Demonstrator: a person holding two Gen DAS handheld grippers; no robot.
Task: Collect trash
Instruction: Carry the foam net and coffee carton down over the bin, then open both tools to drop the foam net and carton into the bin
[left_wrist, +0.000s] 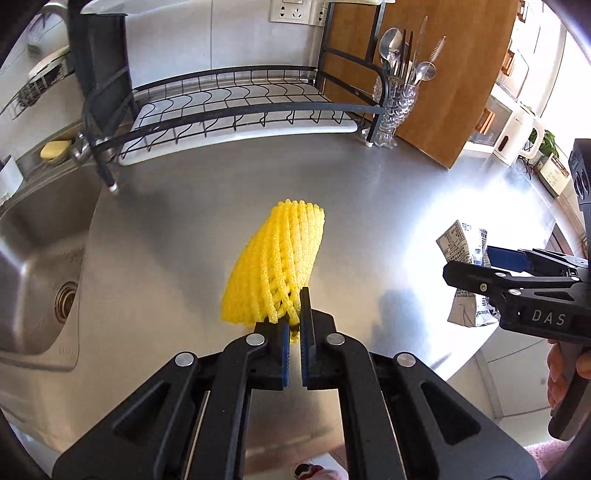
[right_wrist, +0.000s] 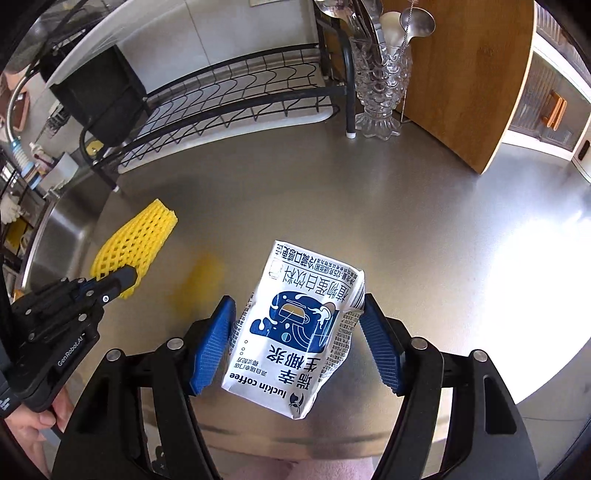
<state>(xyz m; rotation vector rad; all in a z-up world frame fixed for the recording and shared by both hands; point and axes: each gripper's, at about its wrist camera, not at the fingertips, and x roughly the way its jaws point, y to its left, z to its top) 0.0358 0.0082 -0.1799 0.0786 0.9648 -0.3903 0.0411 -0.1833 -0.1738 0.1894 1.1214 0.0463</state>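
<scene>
The left gripper (left_wrist: 294, 325) pinches the near end of a yellow foam net (left_wrist: 275, 266), jaws almost pressed together. The right gripper (right_wrist: 295, 328) clamps a crumpled white carton (right_wrist: 291, 332) between spread jaws, above the steel counter (right_wrist: 406, 206).

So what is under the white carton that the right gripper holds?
Bare steel counter and the carton's dim reflection. The carton hangs between the right gripper's pads. The spot directly beneath it is covered.

A steel counter (left_wrist: 388, 184) carries a black dish rack (left_wrist: 236, 107), glass cutlery vase (left_wrist: 397, 107) and leaning wooden board (left_wrist: 443, 74).
</scene>
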